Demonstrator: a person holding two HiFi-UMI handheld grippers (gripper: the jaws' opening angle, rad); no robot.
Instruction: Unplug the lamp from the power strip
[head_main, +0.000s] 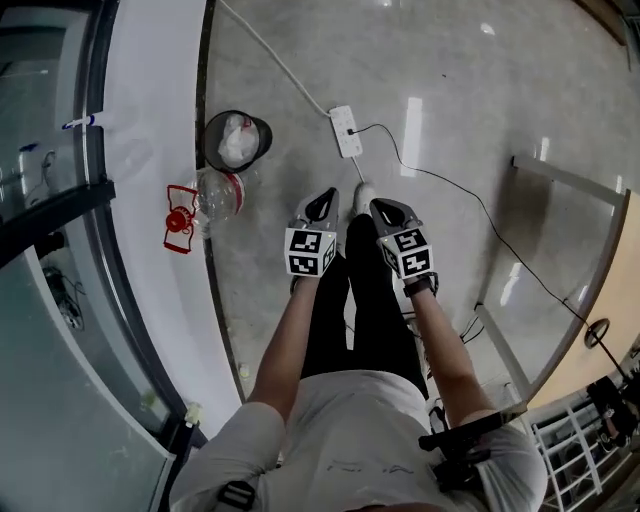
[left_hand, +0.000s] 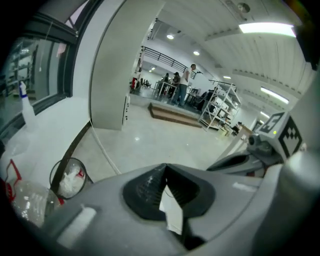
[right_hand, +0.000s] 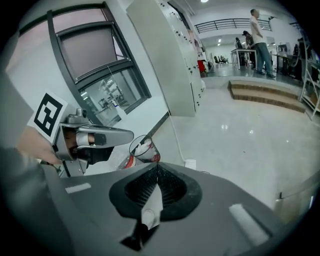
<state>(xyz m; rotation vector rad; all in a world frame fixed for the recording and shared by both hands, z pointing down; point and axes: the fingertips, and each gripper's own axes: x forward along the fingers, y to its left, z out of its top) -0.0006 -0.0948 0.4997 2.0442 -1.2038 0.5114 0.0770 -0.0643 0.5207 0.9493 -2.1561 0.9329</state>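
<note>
A white power strip (head_main: 346, 130) lies on the glossy floor ahead of the person's feet; its corner also shows in the right gripper view (right_hand: 190, 163). A thin black cord (head_main: 470, 195) is plugged into its right side and runs off to the lower right. My left gripper (head_main: 322, 205) and right gripper (head_main: 393, 213) are held side by side at waist height, well short of the strip. Both are shut with nothing between the jaws, seen close up in the left gripper view (left_hand: 165, 167) and the right gripper view (right_hand: 157, 167).
A black waste bin (head_main: 237, 139) with a white liner stands left of the strip by the wall base. A clear plastic bottle (head_main: 218, 192) and a red wire frame (head_main: 180, 218) lie near it. A white table frame (head_main: 560, 175) stands at the right. People stand far off.
</note>
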